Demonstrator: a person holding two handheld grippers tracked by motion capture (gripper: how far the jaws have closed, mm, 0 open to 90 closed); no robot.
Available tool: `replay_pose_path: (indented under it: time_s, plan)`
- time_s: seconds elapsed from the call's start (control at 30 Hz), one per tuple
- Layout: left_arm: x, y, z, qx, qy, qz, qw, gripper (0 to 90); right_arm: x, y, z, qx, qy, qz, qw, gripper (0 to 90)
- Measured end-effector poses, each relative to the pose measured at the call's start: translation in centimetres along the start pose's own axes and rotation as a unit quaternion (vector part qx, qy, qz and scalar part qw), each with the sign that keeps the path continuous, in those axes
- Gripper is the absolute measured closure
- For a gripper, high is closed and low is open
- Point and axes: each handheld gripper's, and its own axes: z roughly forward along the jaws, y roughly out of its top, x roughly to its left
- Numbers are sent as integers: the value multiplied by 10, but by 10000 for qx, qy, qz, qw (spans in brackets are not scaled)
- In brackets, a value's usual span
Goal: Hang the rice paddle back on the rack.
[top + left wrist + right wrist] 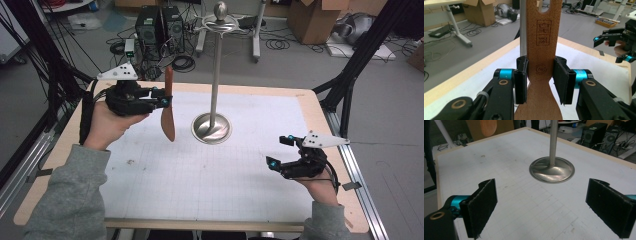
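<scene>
Two pads of my left gripper [539, 75] are clamped on the neck of the wooden spatula [168, 102], which hangs upright above the table [200, 170], blade down, just left of the metal stand [215, 75]. My right gripper [281, 151] sits wide apart and empty near the table's right edge. I judge the step is hanging the spatula by the hole in its handle [544, 6]. I would lift it level with the hooks [220, 24] on top, keep it vertical, and approach slowly so it does not knock the pole.
</scene>
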Motion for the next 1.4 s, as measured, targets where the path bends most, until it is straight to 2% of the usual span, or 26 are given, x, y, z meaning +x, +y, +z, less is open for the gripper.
replay_pose_path:
  time_s: [0.43, 0.67, 1.13, 1.3, 1.4]
  plan:
    - [10, 39, 11, -61, -78, 53, 9999, 650, -4, -2, -4, -59, -33, 72, 10000, 89]
    - [20, 52, 16, -117, -160, 33, 9998, 650, -5, -3, -5, -68, -50, 89, 9999, 89]
    - [26, 79, 26, -63, -132, 127, 9998, 650, -7, -4, -6, -83, -48, 92, 9999, 89]
    - [28, 84, 29, -91, -124, 69, 9999, 650, -7, -4, -5, -32, -52, 111, 9999, 89]
    - [27, 85, 33, -104, -202, 14, 9997, 650, -6, -4, -5, -43, -42, 138, 9999, 89]
